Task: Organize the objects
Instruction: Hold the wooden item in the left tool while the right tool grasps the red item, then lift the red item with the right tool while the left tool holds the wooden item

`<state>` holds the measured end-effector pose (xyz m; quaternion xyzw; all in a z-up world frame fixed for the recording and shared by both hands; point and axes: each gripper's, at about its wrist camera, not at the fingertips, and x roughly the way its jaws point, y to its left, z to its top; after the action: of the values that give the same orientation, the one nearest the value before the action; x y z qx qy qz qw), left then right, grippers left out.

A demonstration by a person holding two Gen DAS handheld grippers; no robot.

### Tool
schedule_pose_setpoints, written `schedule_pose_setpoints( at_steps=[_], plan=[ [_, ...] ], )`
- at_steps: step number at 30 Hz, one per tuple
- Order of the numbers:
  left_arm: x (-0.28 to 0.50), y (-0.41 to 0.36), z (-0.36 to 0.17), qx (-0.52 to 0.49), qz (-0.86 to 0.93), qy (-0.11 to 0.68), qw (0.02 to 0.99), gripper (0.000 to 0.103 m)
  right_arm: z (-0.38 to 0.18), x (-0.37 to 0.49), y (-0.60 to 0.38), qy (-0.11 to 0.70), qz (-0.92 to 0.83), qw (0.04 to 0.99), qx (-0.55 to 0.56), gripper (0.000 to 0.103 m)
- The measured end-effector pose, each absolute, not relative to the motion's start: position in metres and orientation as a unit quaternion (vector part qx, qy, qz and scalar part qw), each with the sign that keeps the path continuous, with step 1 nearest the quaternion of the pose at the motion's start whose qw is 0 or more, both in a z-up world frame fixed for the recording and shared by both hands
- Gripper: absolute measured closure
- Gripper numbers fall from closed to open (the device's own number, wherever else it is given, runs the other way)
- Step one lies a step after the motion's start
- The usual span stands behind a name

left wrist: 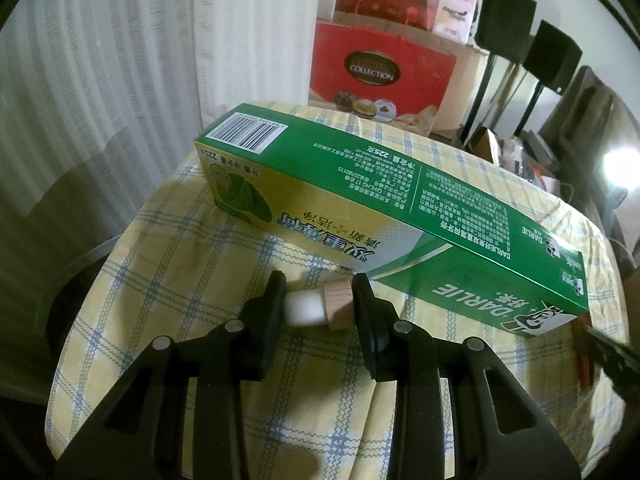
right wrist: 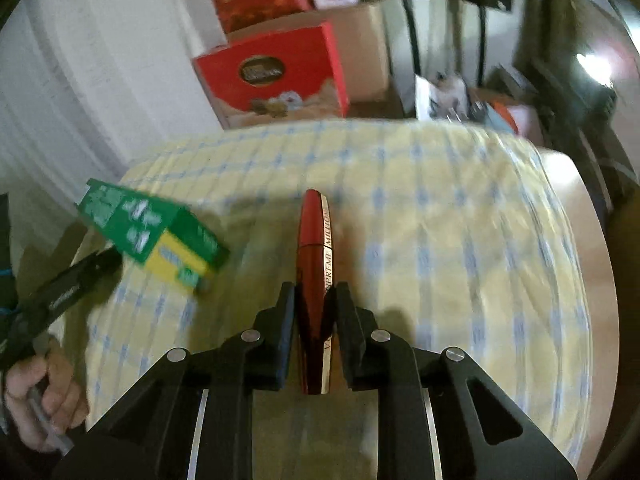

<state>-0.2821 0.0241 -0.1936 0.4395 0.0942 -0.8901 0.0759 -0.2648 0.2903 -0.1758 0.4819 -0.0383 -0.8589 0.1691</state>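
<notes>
Our left gripper (left wrist: 320, 294) clamps a small white jar with a wooden cap (left wrist: 318, 306) beside the Darlie toothpaste box (left wrist: 400, 204) on the checked tablecloth (left wrist: 160, 280); our right gripper (right wrist: 316, 300) pinches a red mascara tube (right wrist: 314, 264) above it.

1. The left gripper (left wrist: 318, 300) points steeply downward, jaws partly closed and clamped on a small white bottle with a wooden cap (left wrist: 316, 304).
2. The right gripper (right wrist: 316, 300) tilts down too, jaws pinched around a red mascara tube (right wrist: 314, 264).
3. A bare hand (right wrist: 38, 396) grips the left gripper's handle.
</notes>
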Motion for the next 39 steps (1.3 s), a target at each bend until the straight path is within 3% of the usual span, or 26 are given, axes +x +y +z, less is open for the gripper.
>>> schedule_pose_setpoints(
  at_steps=[3,6,7,12,13,15,16,39],
  plan=[
    [-0.283,0.026,-0.194,0.441,-0.890,0.088,0.078,0.072,-0.169,-0.257,0.292,-0.029,-0.847,0.160,0.506,0.080],
    [-0.283,0.027,-0.195,0.442,-0.890,0.082,0.081,0.072,-0.158,-0.261,0.289,-0.002,-0.863,0.143,0.485,0.062],
    [-0.283,0.028,-0.195,0.442,-0.890,0.081,0.081,0.072,-0.160,-0.262,0.287,0.002,-0.862,0.136,0.489,0.062],
    [-0.284,0.030,-0.195,0.444,-0.889,0.073,0.085,0.071,-0.173,-0.274,0.274,0.028,-0.860,0.114,0.496,0.065],
    [-0.284,0.030,-0.195,0.444,-0.889,0.073,0.085,0.071,-0.173,-0.275,0.271,0.034,-0.863,0.112,0.492,0.068],
    [-0.284,0.030,-0.195,0.444,-0.889,0.072,0.085,0.071,-0.174,-0.278,0.270,0.035,-0.864,0.114,0.489,0.083],
    [-0.284,0.030,-0.195,0.444,-0.889,0.072,0.085,0.071,-0.174,-0.278,0.270,0.033,-0.865,0.113,0.488,0.084],
    [-0.283,0.032,-0.194,0.443,-0.890,0.061,0.092,0.071,-0.157,-0.261,0.267,-0.004,-0.898,0.099,0.428,0.084]
  ],
)
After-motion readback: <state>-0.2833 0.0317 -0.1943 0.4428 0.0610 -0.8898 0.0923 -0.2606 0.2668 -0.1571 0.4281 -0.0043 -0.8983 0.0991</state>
